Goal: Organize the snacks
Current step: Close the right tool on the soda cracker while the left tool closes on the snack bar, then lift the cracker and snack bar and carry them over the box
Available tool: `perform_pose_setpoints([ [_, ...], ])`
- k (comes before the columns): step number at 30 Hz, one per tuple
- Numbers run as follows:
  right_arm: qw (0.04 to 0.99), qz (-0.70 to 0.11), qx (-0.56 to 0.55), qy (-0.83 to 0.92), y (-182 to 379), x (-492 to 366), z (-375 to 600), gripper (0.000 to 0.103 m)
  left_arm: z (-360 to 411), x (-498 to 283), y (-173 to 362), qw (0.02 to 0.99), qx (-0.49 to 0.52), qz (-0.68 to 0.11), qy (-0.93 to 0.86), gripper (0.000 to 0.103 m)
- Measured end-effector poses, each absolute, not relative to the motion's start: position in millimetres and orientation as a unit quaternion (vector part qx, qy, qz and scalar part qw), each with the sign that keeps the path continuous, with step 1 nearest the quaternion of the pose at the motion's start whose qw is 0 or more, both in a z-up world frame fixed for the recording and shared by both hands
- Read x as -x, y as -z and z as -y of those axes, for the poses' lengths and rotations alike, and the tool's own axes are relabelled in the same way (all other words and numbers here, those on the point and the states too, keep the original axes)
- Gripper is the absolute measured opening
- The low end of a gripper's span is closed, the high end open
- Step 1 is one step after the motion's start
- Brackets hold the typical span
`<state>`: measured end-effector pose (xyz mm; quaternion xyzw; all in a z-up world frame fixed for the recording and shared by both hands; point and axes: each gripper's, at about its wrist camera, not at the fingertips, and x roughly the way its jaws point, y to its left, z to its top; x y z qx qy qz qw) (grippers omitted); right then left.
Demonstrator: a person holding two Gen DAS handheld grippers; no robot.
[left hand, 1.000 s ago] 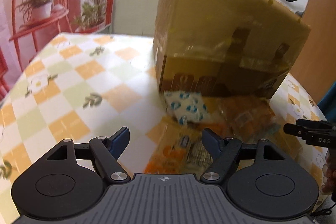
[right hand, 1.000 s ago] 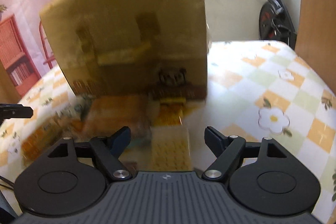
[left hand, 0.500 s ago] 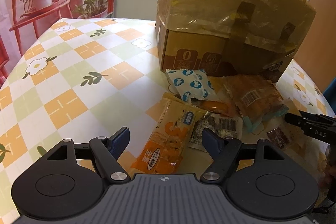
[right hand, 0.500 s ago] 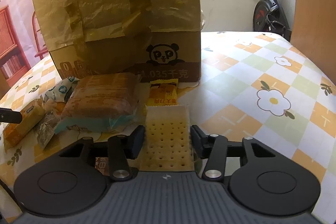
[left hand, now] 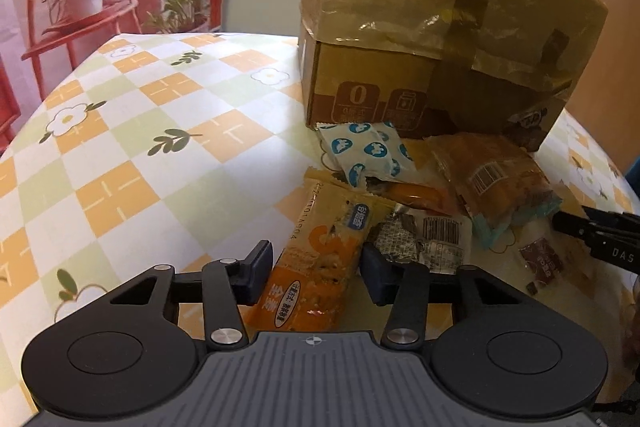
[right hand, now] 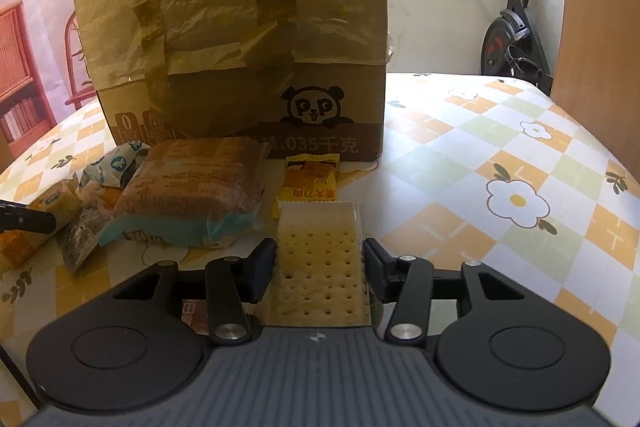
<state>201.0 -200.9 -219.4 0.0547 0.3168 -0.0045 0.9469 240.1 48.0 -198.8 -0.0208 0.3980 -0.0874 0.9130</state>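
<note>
Left gripper [left hand: 313, 269] clenched on orange snack bar [left hand: 320, 267], right gripper [right hand: 319, 269] grasping cracker pack [right hand: 320, 263]

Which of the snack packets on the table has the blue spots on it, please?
The white packet with blue spots, lying just in front of the cardboard box. The others around it are orange, brown or clear-wrapped.

Orange-and-green checked tablecloth [left hand: 168, 131], brown box [right hand: 240, 39], blue-spotted white packet [left hand: 364, 151].

One box [right hand: 240, 27] — about seven snack packets [left hand: 496, 179] — two grippers [left hand: 316, 267].
</note>
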Motion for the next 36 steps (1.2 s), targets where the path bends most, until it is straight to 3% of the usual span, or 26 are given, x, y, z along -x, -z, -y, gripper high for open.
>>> perform_pose_setpoints([
  [23, 0.947, -0.319, -0.039, 0.006, 221, -202, 198, 0.050, -43, -230, 205, 0.920, 0.011, -0.384, 0.073, 0.051],
  [36, 0.949, -0.302, -0.086, 0.013, 214, -193, 213, 0.049, -58, -226, 186, 0.923, 0.052, -0.373, 0.075, 0.045],
])
